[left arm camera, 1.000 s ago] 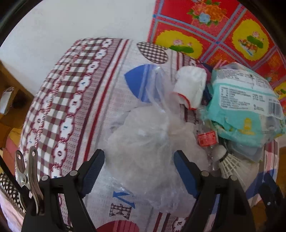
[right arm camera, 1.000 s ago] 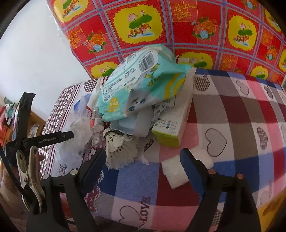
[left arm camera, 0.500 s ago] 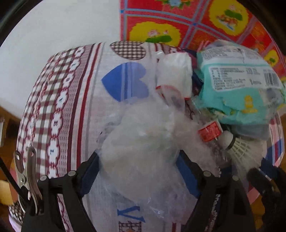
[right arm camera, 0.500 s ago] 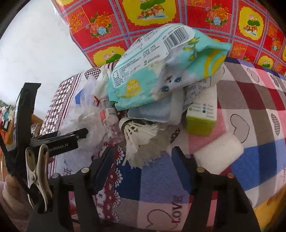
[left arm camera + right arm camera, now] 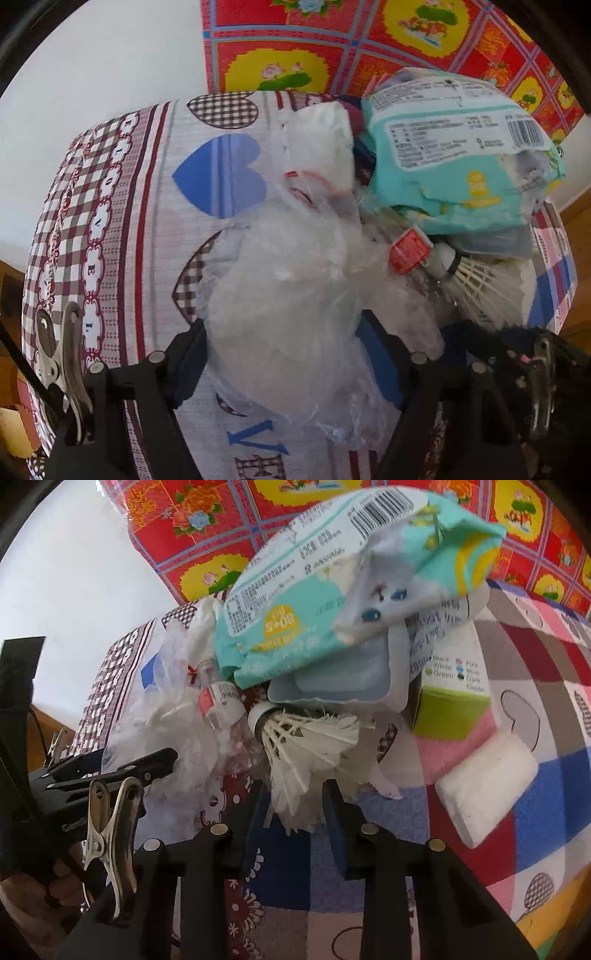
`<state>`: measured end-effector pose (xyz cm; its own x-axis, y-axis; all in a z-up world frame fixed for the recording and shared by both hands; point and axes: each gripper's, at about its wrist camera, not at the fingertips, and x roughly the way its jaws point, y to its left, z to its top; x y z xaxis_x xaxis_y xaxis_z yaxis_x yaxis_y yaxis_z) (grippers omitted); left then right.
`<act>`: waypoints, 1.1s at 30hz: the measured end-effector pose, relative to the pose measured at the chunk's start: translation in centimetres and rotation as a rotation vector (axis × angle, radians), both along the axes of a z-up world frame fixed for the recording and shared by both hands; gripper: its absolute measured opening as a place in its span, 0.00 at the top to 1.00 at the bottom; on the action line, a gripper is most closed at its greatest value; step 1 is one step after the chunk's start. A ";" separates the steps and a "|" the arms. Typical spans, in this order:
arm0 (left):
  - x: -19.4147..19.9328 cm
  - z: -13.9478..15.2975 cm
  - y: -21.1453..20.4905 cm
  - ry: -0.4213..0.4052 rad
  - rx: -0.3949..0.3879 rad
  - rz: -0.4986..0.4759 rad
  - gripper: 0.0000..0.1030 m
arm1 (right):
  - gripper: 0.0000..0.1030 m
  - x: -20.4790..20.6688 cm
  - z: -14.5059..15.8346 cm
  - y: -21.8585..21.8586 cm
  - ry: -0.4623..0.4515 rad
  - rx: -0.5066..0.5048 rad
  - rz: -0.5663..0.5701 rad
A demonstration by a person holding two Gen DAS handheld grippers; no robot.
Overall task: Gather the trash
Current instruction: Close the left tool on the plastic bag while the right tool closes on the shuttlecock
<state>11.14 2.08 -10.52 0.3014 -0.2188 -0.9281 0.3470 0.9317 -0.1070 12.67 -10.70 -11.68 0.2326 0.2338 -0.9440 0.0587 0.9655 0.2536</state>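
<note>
1. A pile of trash sits on a table with a checked cloth (image 5: 546,686) that has hearts on it.
2. The left gripper (image 5: 288,354) points down at a clear plastic bag (image 5: 280,295). The bag is crumpled and lies on the cloth at the left side of the pile.
3. The bag bulges between the two blue pads (image 5: 380,362) of the left gripper. The jaws are closing. I cannot tell if the pads press the bag yet.
4. The right gripper (image 5: 295,812) points down at a white shuttlecock (image 5: 306,746). The shuttlecock lies on its side at the front of the pile, with its round tip toward the left.
5. The feathers of the shuttlecock are between the pads of the right gripper. The jaws are closing and the pads look as if they touch the feathers on both sides.
6. A small clear bottle (image 5: 221,705) with a red label lies between the bag and the shuttlecock.
7. A big teal packet (image 5: 332,590) lies on top of the pile. Under it is a pale blue tub (image 5: 332,679).
8. A green box (image 5: 450,705) stands to the right of the tub. A white foam block (image 5: 484,782) lies just beside the box.
9. A red and yellow flowered cloth (image 5: 332,44) hangs behind the table.
</note>
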 end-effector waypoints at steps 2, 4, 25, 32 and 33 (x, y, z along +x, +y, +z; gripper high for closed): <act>-0.2 -0.1 -0.4 -0.012 0.006 0.007 0.25 | 0.72 -0.1 -0.3 -0.1 0.004 0.005 0.004; -0.4 -0.1 -0.8 -0.014 -0.002 0.026 0.28 | 0.73 -0.1 -0.5 -0.2 0.011 0.009 0.001; 0.1 3.3 2.7 0.037 -0.048 0.144 0.73 | 0.96 0.1 1.9 -1.6 -0.069 0.066 0.129; -0.1 4.9 5.2 0.006 -0.039 0.219 0.75 | 0.97 -0.3 3.2 -2.1 -0.096 0.092 0.163; -0.6 5.5 5.9 0.001 -0.039 0.230 0.75 | 0.97 -0.2 3.4 -2.0 -0.103 0.095 0.170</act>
